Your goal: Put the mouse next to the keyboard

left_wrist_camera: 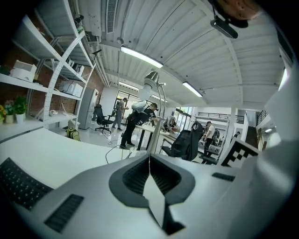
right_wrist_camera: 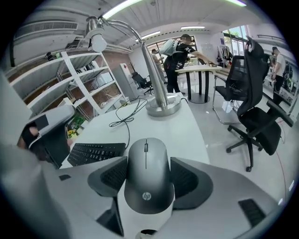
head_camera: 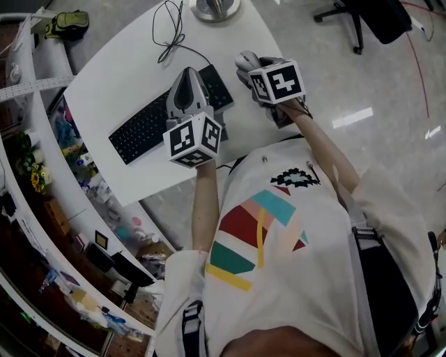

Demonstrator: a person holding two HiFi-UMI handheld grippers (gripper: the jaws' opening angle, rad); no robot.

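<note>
A grey HP mouse (right_wrist_camera: 145, 175) is held above the white table (head_camera: 118, 77), clamped between the jaws of my right gripper (right_wrist_camera: 145, 161). In the head view the mouse (head_camera: 244, 60) is to the right of the black keyboard (head_camera: 157, 118), near the table's right edge. My left gripper (head_camera: 189, 74) hovers over the keyboard's right part. In the left gripper view its jaws meet, with nothing between them, at the left gripper (left_wrist_camera: 149, 161). The keyboard (right_wrist_camera: 96, 153) lies to the mouse's left, and the keyboard (left_wrist_camera: 18, 184) also shows low in the left gripper view.
A lamp base (head_camera: 214, 8) stands at the table's far end, with a black cable (head_camera: 171, 35) running to the keyboard. White shelving (head_camera: 28, 139) lines the left side. An office chair (right_wrist_camera: 254, 102) stands on the floor to the right. People stand far off.
</note>
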